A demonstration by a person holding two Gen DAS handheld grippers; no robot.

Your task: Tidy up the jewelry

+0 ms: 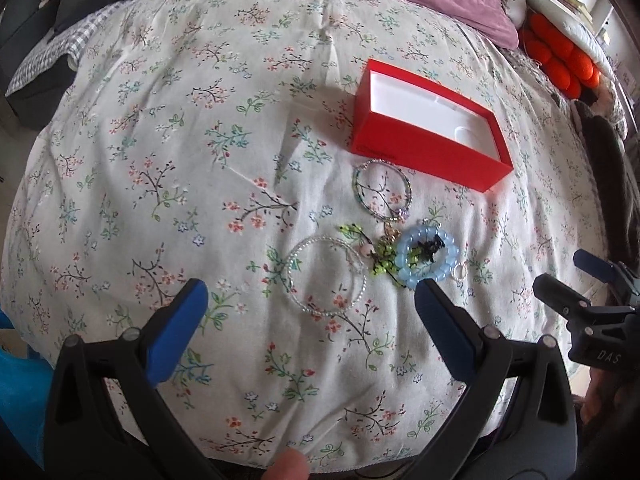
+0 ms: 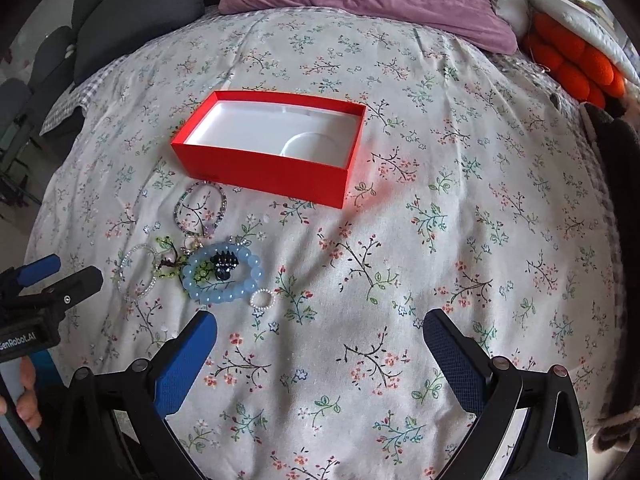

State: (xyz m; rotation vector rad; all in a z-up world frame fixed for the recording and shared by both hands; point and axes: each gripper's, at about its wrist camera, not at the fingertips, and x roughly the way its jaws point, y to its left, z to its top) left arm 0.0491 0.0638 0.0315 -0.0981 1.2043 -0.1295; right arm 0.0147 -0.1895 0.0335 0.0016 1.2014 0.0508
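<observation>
Sensibly, start with the clear seed-bead bracelet (image 1: pixel 326 276), the loosest piece of the tangle lying on the floral bedspread (image 1: pixel 160 152) just in front of the empty red cardboard box (image 1: pixel 424 148): pinch one bead strand, lift slowly to free it from the chunky blue bead bracelet (image 1: pixel 426 258). Left claw (image 1: pixel 310 312) gapes wide, holding nothing, above that bracelet; right claw (image 2: pixel 320 340) equally wide, empty, beside the tangle.
</observation>
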